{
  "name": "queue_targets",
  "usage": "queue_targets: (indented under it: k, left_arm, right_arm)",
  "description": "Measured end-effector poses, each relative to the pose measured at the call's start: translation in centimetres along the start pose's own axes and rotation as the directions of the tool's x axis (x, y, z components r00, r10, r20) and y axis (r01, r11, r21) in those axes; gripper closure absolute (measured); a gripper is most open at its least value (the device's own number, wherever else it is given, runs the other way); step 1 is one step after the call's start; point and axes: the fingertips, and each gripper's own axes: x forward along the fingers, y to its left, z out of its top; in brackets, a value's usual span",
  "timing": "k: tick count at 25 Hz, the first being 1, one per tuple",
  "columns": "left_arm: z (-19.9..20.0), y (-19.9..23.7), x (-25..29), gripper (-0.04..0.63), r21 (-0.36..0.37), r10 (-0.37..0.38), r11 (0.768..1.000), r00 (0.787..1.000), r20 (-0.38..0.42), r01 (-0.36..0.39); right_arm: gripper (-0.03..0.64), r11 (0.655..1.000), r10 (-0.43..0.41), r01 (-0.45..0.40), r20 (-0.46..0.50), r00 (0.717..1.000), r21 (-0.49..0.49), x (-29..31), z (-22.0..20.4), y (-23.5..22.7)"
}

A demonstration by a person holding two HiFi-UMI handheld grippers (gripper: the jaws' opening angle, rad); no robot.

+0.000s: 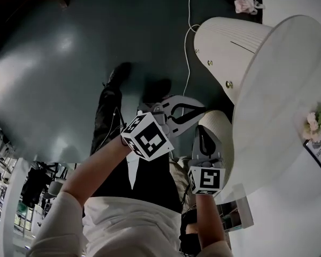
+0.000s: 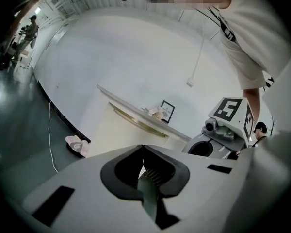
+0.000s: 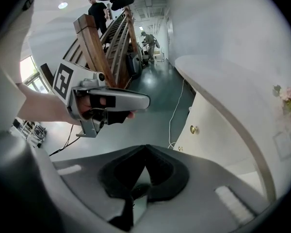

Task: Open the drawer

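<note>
Beside the round white counter (image 1: 278,90), the cream drawer front with small brass knobs (image 1: 222,58) sits shut and untouched. Your left tool (image 2: 143,147) and right tool (image 3: 145,147) are both pinched together, empty, short of the knobs. Judged: approach posture only, so one tool must widen before gripping.

floor (image 1: 53,63): glossy, smooth; knob (image 1: 229,84): shiny metal; cabinet front (image 1: 230,42): matt painted
</note>
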Motion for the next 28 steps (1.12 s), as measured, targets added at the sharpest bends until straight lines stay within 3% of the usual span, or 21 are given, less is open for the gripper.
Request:
queue_targets:
  k: [10,19,23,28]
  left_arm:
    - [-2.5,2.2,3.4,0.588,-0.060,-0.025,0.998,0.996,0.082,0.030]
    - [-4.8,3.9,6.0,0.586,-0.139,-0.040,0.989,0.995,0.097,0.053]
    - [-5.3,4.4,7.7,0.515,-0.196,-0.062,0.977,0.993,0.102,0.081]
    - [-5.4,5.0,9.5,0.511,-0.213,-0.047,0.974,0.992,0.121,0.072]
  right_arm:
    - [0.606,1.000,0.002,-0.003,-0.029,1.000,-0.019,2.0,-2.3,-0.6]
    - [0.606,1.000,0.015,-0.016,-0.040,0.999,-0.027,3.6,-2.8,-0.3]
    - [0.606,1.000,0.002,-0.002,-0.062,0.998,-0.010,4.3,-3.1,-0.5]
    - [0.606,1.000,0.005,-0.006,-0.040,0.999,-0.030,4.8,-3.2,-1.0]
